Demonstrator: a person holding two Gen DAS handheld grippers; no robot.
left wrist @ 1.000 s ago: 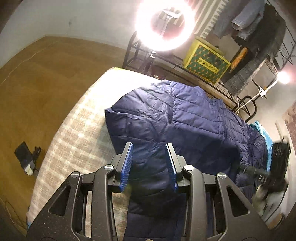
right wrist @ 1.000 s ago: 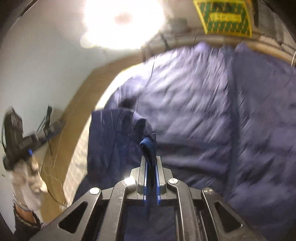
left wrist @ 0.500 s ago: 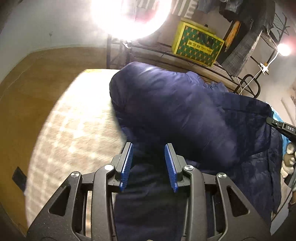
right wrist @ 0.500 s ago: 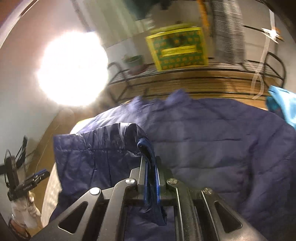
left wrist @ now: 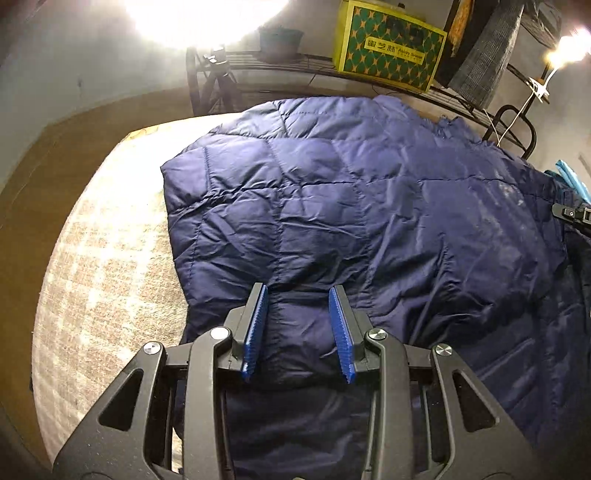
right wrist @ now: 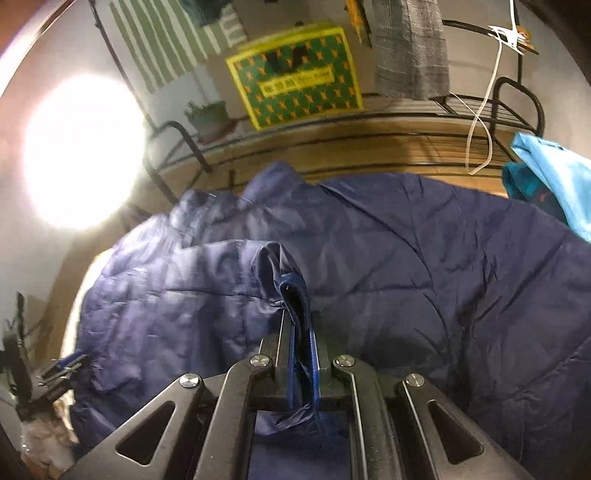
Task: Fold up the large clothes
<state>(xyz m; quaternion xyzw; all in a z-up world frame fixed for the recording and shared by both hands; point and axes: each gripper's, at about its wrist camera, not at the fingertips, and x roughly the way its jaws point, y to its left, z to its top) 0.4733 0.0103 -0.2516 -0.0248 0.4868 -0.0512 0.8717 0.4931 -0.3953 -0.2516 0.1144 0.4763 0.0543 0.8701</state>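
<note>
Ahead of your left gripper you have a yellow cardboard box with a green patterned face (left wrist: 388, 55) on a black wire rack (left wrist: 295, 66), a bright round lamp (left wrist: 207, 14) up-left, and a beige woven mat (left wrist: 110, 258) lower-left.

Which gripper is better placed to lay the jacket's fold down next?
Right. The right gripper is shut on an edge of the navy jacket, lifted over its body. The left gripper stands open above the fabric, gripping nothing.
</note>
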